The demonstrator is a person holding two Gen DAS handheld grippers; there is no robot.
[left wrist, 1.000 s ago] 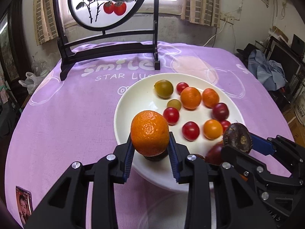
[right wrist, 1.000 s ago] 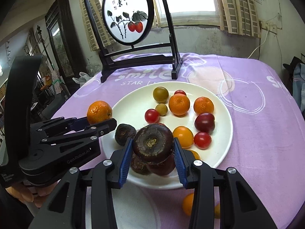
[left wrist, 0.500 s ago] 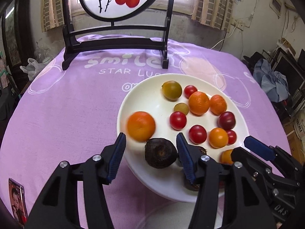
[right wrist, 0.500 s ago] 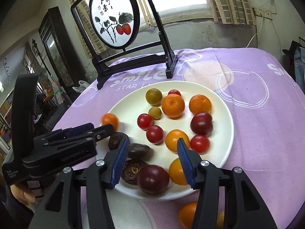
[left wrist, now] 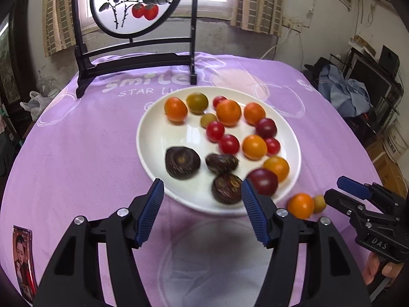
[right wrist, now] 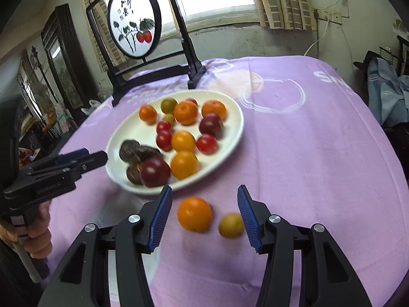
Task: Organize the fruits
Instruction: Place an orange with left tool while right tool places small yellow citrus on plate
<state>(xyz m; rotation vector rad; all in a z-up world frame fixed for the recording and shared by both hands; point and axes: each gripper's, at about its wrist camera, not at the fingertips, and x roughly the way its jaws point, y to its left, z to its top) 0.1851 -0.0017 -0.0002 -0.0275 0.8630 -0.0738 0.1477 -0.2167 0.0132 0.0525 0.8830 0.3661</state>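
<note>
A white plate [left wrist: 153, 140] on the purple cloth holds several oranges, red and dark tomatoes and three dark brown water chestnuts [left wrist: 182, 162]; it also shows in the right wrist view [right wrist: 235, 117]. My left gripper [left wrist: 202, 192] is open and empty over the plate's near rim. My right gripper [right wrist: 203, 204] is open and empty, with an orange fruit [right wrist: 194, 213] and a small yellow fruit [right wrist: 230, 225] lying on the cloth between its fingers. Both loose fruits show in the left wrist view, the orange fruit [left wrist: 300, 205] and the yellow fruit [left wrist: 319, 203], beside the right gripper [left wrist: 345, 186].
A black-framed round painted screen [left wrist: 133, 5] stands on the table behind the plate. A small photo card [left wrist: 23, 255] lies at the near left edge. Clothes and boxes [left wrist: 347, 94] sit off the table to the right.
My left gripper let go of the orange, which now lies at the plate's far left. My right gripper let go of the water chestnut onto the plate and moved right over the loose fruits.
</note>
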